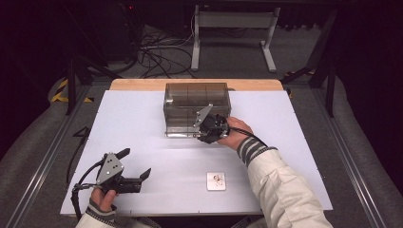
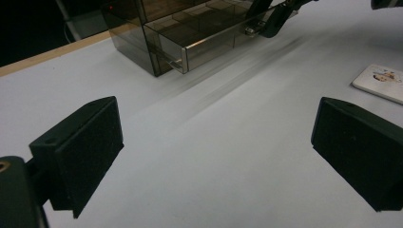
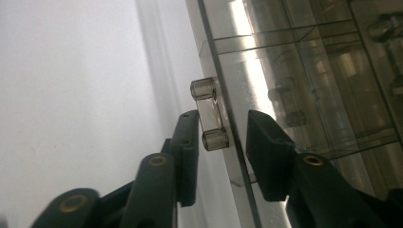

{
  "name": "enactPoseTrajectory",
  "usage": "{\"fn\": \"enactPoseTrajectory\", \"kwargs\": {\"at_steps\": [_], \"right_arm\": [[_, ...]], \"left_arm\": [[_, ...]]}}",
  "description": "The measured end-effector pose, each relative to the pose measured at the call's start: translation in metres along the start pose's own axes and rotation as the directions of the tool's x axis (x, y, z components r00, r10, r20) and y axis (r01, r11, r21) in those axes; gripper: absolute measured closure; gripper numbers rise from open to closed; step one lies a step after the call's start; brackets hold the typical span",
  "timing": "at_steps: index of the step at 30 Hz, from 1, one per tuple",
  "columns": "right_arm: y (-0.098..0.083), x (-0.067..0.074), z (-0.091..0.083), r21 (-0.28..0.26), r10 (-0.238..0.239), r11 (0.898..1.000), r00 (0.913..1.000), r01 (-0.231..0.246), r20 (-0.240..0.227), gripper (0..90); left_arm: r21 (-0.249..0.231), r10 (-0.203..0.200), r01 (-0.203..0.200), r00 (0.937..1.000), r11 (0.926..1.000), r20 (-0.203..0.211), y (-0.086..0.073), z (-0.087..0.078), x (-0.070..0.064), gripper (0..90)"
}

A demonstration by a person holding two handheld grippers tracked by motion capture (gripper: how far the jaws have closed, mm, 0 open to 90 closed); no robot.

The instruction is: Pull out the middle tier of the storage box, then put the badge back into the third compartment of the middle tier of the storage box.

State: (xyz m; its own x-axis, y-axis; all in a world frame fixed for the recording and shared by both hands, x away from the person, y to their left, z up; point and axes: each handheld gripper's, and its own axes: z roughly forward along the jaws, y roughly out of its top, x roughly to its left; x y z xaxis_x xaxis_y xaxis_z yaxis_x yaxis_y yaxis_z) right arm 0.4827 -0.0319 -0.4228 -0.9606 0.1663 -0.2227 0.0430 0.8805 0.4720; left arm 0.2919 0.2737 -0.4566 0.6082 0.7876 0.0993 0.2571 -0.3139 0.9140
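Note:
A smoky see-through drawer box [image 1: 197, 102] stands at the middle back of the white table [image 1: 138, 118]. Its bottom drawer [image 2: 209, 40] sticks out a little toward me. My right gripper [image 1: 201, 135] is at the drawer's front, and the clear bar handle [image 3: 209, 114] sits between its jaws. There is a thin gap beside the left jaw, and the right jaw stands apart beyond the front panel, so the right gripper [image 3: 221, 128] is open. My left gripper [image 1: 135, 164] rests at the front left, wide open with nothing between its jaws [image 2: 216, 147].
A small white square tile [image 1: 215, 181] with a printed mark lies near the table's front edge, to the right of my left gripper. A wooden strip [image 1: 142, 84] runs along the table's far edge. Cables and a metal frame [image 1: 233, 33] are on the floor behind.

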Motion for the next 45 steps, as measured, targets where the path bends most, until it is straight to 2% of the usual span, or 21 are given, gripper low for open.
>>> {"fn": "enactPoseTrajectory", "kwargs": {"at_steps": [7,15,16,20,24,28,31,37,39,42,45], "right_arm": [[0.000,0.002,-0.006,-0.022,0.009,1.000,0.9999,-0.009,0.006,55.3],[0.000,0.010,-0.026,-0.103,0.032,0.994,0.9986,-0.028,0.042,42.6],[0.001,0.012,-0.031,-0.126,0.039,0.992,0.9985,-0.033,0.038,41.6],[0.001,0.016,-0.040,-0.160,0.040,0.987,0.9984,-0.033,0.041,40.6],[-0.001,0.020,-0.055,-0.221,0.054,0.974,0.9982,-0.047,0.025,38.5],[-0.003,0.023,-0.061,-0.240,0.058,0.969,0.9980,-0.049,0.027,36.9],[-0.006,0.029,-0.067,-0.267,0.079,0.961,0.9964,-0.069,0.028,34.8],[-0.008,0.038,-0.075,-0.268,0.097,0.959,0.9950,-0.088,0.023,31.2],[-0.009,0.041,-0.080,-0.286,0.101,0.954,0.9946,-0.090,0.022,30.8],[-0.013,0.045,-0.084,-0.324,0.118,0.940,0.9930,-0.109,0.008,30.7],[-0.020,0.050,-0.085,-0.327,0.122,0.938,0.9925,-0.117,-0.003,28.6]], "left_arm": [[0.000,0.002,-0.002,1.0000,1.0000,-0.002,0.000,0.000,0.000,4.0],[0.001,0.006,-0.006,1.0000,1.0000,0.002,0.001,0.002,-0.001,4.0],[0.001,0.006,-0.006,1.0000,1.0000,0.002,0.001,0.001,-0.001,4.1],[-0.003,0.003,-0.003,1.0000,1.0000,-0.005,0.001,0.000,-0.001,4.0],[-0.003,0.005,-0.005,1.0000,1.0000,-0.002,0.001,0.001,0.000,4.0],[-0.002,0.005,-0.005,1.0000,1.0000,-0.002,0.001,0.001,-0.001,4.0],[-0.002,0.004,-0.004,1.0000,1.0000,-0.003,0.001,0.001,-0.001,4.0],[0.000,0.007,-0.007,1.0000,1.0000,0.000,0.001,0.001,-0.002,4.0],[-0.002,0.006,-0.006,1.0000,1.0000,-0.001,0.001,0.001,-0.002,4.0],[-0.001,0.005,-0.005,1.0000,1.0000,0.000,0.001,0.001,-0.002,4.0],[0.000,0.005,-0.005,1.0000,1.0000,0.000,0.001,0.001,-0.002,4.0]]}}
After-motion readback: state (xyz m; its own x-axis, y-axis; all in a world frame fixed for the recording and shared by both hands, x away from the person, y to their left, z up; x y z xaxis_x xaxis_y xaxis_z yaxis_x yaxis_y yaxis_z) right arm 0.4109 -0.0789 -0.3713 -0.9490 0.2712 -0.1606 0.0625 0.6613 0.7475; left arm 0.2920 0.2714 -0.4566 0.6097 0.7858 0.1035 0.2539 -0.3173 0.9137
